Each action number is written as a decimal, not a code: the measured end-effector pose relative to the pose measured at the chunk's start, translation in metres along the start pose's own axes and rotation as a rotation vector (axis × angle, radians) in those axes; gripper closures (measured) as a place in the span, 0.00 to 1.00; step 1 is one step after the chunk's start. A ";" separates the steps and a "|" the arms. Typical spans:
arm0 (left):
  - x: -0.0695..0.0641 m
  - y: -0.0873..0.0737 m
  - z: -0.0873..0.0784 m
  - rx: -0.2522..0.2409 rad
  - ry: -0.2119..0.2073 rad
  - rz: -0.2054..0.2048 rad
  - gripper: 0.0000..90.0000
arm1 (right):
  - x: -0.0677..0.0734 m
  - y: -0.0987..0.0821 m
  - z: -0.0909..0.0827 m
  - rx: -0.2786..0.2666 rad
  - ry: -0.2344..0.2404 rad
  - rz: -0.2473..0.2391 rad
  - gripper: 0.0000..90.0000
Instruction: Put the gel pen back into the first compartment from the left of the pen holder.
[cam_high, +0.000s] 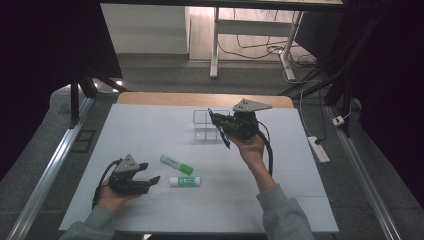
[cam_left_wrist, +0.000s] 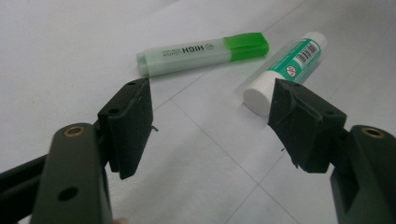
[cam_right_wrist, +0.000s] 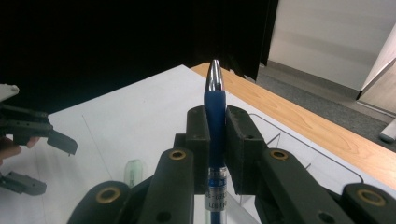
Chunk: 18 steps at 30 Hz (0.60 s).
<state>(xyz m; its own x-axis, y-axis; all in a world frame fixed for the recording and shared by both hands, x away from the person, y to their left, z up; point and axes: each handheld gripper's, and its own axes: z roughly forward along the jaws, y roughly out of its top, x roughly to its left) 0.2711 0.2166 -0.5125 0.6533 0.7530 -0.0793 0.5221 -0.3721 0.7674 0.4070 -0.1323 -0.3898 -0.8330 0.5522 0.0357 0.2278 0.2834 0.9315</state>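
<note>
I have the bench (cam_high: 150, 125) filling the middle of the high view, its white sheet running from the lower edge up to a wooden strip. At upper centre sits a clear box (cam_high: 206, 125), and as far as I can tell nothing lies in it yet. My right gripper (cam_high: 220, 125) hangs just right of that box, raised off the bench, its fingers (cam_right_wrist: 198, 140) pinching a blue pen (cam_right_wrist: 215, 116) that stands straight up the middle of the right gripper view. My left gripper (cam_high: 152, 172) rests at lower left, fingers (cam_left_wrist: 133, 126) spread wide with nothing between them. Just right of it lie a green highlighter (cam_high: 176, 164) and a glue stick (cam_high: 184, 181), near each other, both flat on the sheet. I judge the pen picked and close to going into the box, with the highlighter and the glue stick left to move
</note>
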 end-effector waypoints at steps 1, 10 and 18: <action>0.000 0.000 0.000 0.000 0.000 0.000 0.34 | 0.000 0.001 0.001 0.001 -0.001 0.000 0.89; 0.000 0.000 0.000 0.001 -0.002 0.001 0.34 | 0.000 0.007 0.009 -0.006 0.010 0.005 0.89; 0.000 0.000 0.001 0.001 -0.004 0.001 0.34 | 0.001 0.012 0.019 -0.010 0.019 0.011 0.89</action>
<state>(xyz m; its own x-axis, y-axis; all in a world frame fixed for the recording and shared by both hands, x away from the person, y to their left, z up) 0.2715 0.2163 -0.5129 0.6560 0.7504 -0.0811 0.5221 -0.3736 0.7667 0.4183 -0.1136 -0.3855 -0.8396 0.5407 0.0529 0.2323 0.2692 0.9347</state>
